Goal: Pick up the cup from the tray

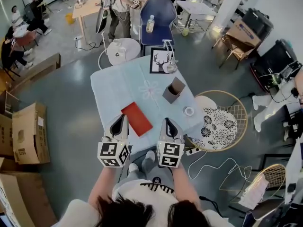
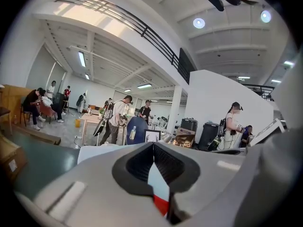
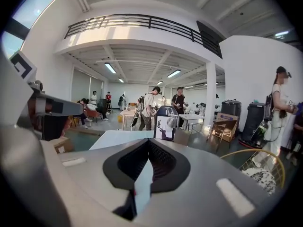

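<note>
**Cup sitting way out at the far end, both tools shut**

Head view: the left tool [image 1: 123,117] and right tool [image 1: 166,121] are hanging over the near edge of the tabletop [image 1: 118,86]. Both are pinched together and carrying nothing. The clear cup [image 1: 169,67] is standing right against the deer picture [image 1: 159,58], at its right corner and well apart from both tools. I can't tell what's counting as the tray.

My worry is the brown box [image 1: 173,90] sitting just nearer than the deer picture, right in the reach line. I'm guessing a low sweep is going to clip it. Jaws arriving shut would be shoving the glass over rather than gripping it.

Left gripper view: the left tool [image 2: 153,145] is showing its jaws meeting at the tips, nothing between them. People are standing beyond the deer picture [image 2: 152,136] in a big open hall.

Right gripper view: the right tool [image 3: 148,142] is likewise closed and empty. It's pointing at the deer picture [image 3: 163,130] with the cup [image 3: 171,120] in front. A wire chair [image 3: 255,161] is sitting right of the deer picture.
</note>
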`<act>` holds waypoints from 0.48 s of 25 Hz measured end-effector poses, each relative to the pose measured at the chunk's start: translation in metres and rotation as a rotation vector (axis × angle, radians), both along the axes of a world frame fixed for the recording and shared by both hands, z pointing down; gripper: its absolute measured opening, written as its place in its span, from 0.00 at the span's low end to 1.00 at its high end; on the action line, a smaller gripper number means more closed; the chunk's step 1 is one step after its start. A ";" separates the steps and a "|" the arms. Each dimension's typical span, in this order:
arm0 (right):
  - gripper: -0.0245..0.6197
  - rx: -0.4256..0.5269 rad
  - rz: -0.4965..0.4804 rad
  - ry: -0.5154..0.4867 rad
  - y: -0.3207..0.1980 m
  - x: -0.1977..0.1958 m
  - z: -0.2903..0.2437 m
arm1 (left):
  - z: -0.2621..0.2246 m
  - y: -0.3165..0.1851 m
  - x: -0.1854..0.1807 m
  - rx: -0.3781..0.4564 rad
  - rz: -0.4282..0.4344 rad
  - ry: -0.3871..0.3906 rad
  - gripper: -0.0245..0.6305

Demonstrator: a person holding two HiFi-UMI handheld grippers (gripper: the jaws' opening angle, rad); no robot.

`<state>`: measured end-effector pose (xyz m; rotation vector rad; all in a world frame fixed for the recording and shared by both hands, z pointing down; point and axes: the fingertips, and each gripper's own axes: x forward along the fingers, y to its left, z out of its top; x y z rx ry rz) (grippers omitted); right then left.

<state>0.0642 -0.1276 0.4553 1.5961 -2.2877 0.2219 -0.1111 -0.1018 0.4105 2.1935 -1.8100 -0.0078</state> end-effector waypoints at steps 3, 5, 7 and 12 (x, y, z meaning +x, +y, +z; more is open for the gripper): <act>0.08 0.006 0.004 -0.028 0.000 -0.001 -0.007 | -0.003 0.002 0.000 0.009 0.003 0.004 0.04; 0.08 0.012 -0.007 -0.026 0.000 -0.002 -0.013 | -0.004 0.002 0.004 0.009 0.017 0.009 0.04; 0.08 0.018 -0.022 -0.012 0.001 -0.002 -0.017 | -0.005 0.005 0.009 0.009 0.032 0.012 0.04; 0.08 0.034 -0.051 0.016 0.006 -0.008 -0.024 | -0.004 0.011 0.014 0.003 0.043 0.010 0.04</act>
